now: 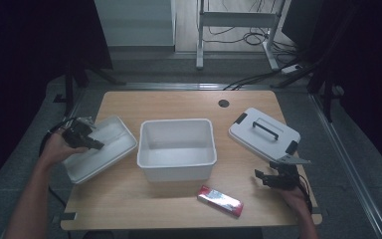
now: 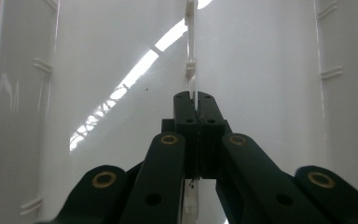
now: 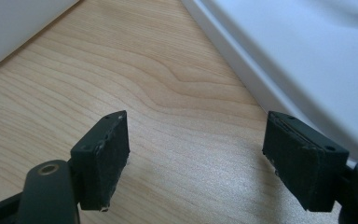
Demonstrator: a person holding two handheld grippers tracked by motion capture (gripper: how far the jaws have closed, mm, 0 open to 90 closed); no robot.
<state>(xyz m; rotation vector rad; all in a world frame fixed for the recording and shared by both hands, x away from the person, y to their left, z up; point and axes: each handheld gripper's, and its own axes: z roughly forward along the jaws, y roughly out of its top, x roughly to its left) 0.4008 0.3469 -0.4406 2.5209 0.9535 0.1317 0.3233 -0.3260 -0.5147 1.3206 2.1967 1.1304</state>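
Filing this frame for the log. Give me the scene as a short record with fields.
surface: wooden table
left tool: shut on the thin rib of a white tray, which sits at the table's left, tilted
right tool: open, nothing between the jaws, low over the bare wood near the lid
middle: open white bin, looks empty
right side: white lid with a dark handle and two dark clips, flat on the table
front: red and silver packet, lying apart from both tools
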